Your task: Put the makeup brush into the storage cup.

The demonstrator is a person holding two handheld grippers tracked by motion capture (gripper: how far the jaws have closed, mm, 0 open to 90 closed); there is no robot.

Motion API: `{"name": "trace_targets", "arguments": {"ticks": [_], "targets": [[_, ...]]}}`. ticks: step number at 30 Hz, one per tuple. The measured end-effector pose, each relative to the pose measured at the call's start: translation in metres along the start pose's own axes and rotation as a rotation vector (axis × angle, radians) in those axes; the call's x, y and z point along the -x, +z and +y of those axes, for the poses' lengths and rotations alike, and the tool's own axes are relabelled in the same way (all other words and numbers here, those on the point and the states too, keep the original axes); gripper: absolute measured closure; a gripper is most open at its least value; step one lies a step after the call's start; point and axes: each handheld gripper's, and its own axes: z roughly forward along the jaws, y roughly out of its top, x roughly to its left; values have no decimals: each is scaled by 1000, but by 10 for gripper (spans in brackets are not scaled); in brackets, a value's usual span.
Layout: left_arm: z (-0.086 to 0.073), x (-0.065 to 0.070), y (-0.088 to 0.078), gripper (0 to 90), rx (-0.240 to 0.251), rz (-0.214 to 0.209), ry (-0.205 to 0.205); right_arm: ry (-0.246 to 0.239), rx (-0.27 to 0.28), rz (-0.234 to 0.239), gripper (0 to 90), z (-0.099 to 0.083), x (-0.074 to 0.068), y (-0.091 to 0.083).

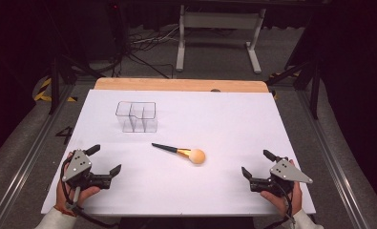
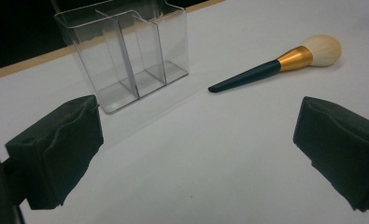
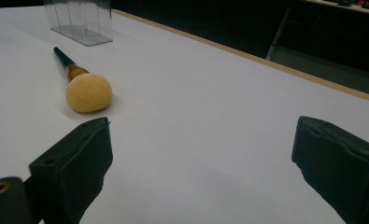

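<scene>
A makeup brush (image 1: 179, 151) with a black handle, gold ferrule and tan fluffy head lies flat in the middle of the white table (image 1: 214, 119). Behind it to the left stands a clear plastic organizer (image 1: 136, 116) with several compartments, all bare. My left gripper (image 1: 104, 160) rests near the front left edge, open, with nothing between its pads. My right gripper (image 1: 257, 165) sits near the front right edge, likewise open on nothing. In the left gripper view the organizer (image 2: 126, 56) and brush (image 2: 275, 65) lie ahead of the jaws. The right gripper view has the brush (image 3: 81, 84) ahead at left and the organizer (image 3: 79, 18) beyond.
A wooden strip (image 1: 181, 85) runs along the table's far edge. Beyond it stand a white metal frame (image 1: 219, 33) and cables on the dark floor. Metal rails (image 1: 28, 148) flank the table on both sides.
</scene>
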Motion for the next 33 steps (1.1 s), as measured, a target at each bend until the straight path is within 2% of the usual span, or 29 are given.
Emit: {"name": "trace_targets", "arguments": {"ticks": [3, 6, 11, 17, 21, 23, 29, 31, 33], "targets": [[0, 1, 0, 20, -20, -3, 5, 6, 2, 12, 56, -1, 2, -1], [0, 1, -1, 23, -13, 4, 5, 17, 7, 7, 56, -1, 3, -2], [2, 2, -3, 27, -25, 5, 21, -8, 0, 2, 57, 1, 0, -1], [5, 3, 0, 29, -31, 2, 35, -5, -8, -3, 57, 0, 1, -1], [6, 3, -1, 28, -10, -11, 26, -2, -4, -6, 57, 0, 2, -2], [7, 3, -1, 29, -19, -20, 16, -1, -3, -7, 57, 0, 2, -3], [11, 3, -1, 35, -33, -14, 46, -10, -7, -5, 57, 1, 1, -2], [17, 3, 1, 33, -41, -44, 47, -10, -10, -4, 57, 1, 1, -2], [24, 0, 7, 2, -100, -91, 35, -12, -13, -4, 57, 0, 0, -1]]}}
